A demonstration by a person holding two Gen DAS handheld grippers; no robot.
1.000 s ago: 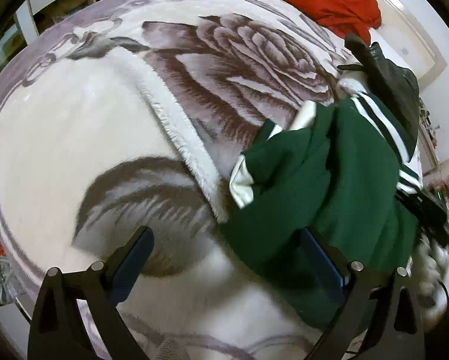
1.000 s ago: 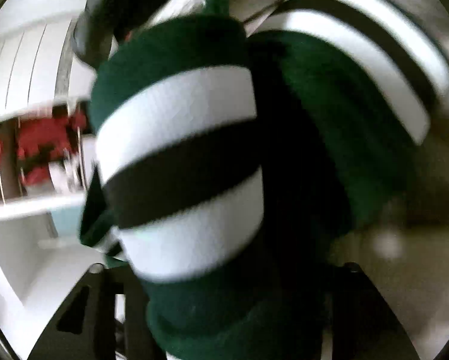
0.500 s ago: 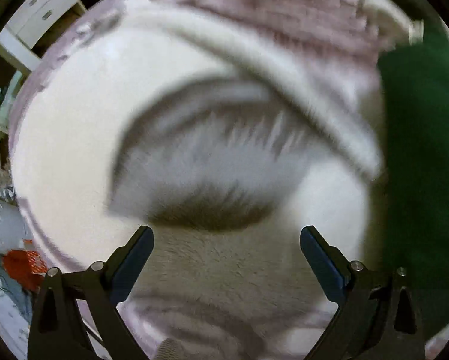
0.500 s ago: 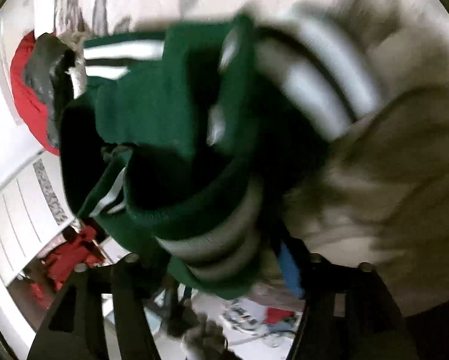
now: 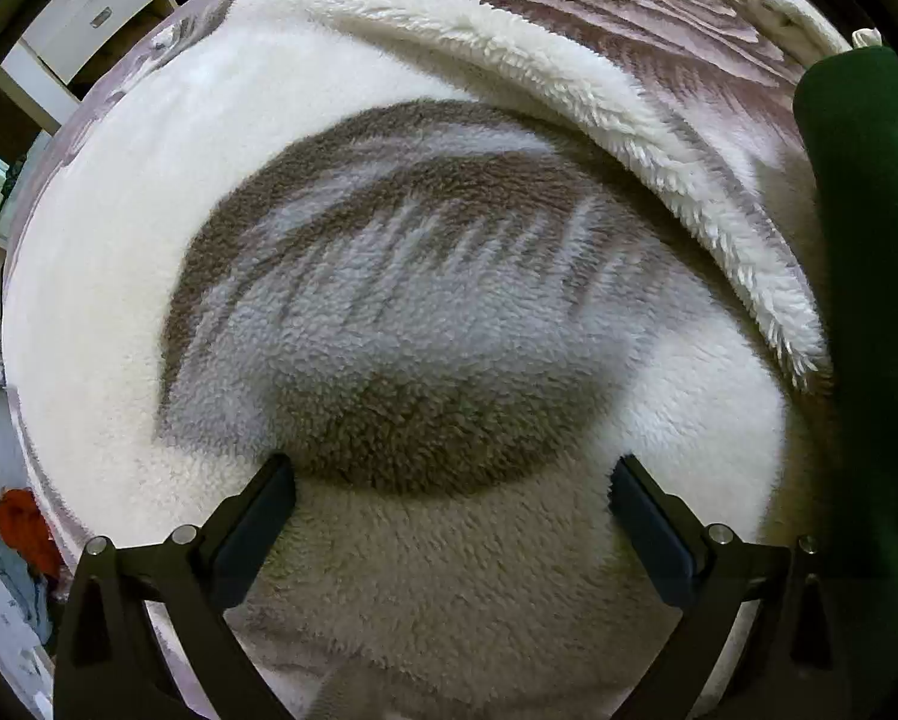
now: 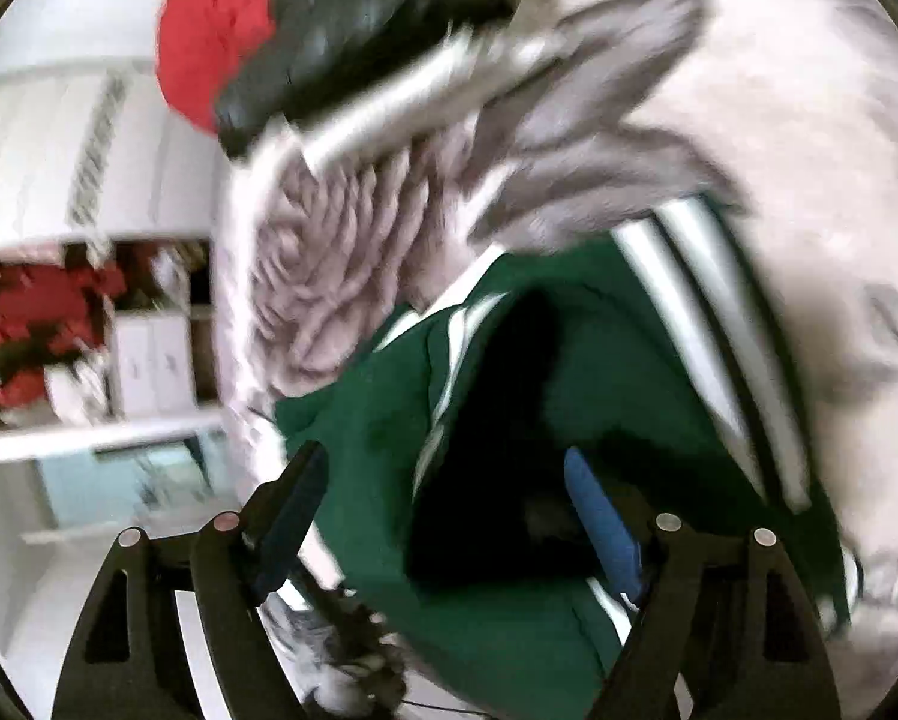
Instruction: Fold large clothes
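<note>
A green jersey with white-and-black striped trim lies bunched on a fleece blanket with a grey rose print, not yet laid flat for folding; in the left wrist view only a plain green edge of it shows at 3 o'clock, touching the frame's rim. The left gripper hangs over bare blanket with its jaws wide apart and nothing between them — likely held clear while the other hand works the cloth. The right gripper also stands spread; green knit lies between and under its fingers, the blue pad against a dark hollow of the garment, though blur hides whether anything is pinched — it reads as parted, not clamped. The blanket is deep, curly pile, white with a grey-brown leaf shape, and a shaggy turned-back hem runs from 12 toward 3 o'clock; soft ground, so the jersey will likely drag rather than slide. At 11 o'clock in the right view sit a red cloth and a dark, glossy garment, touching one another.
</note>
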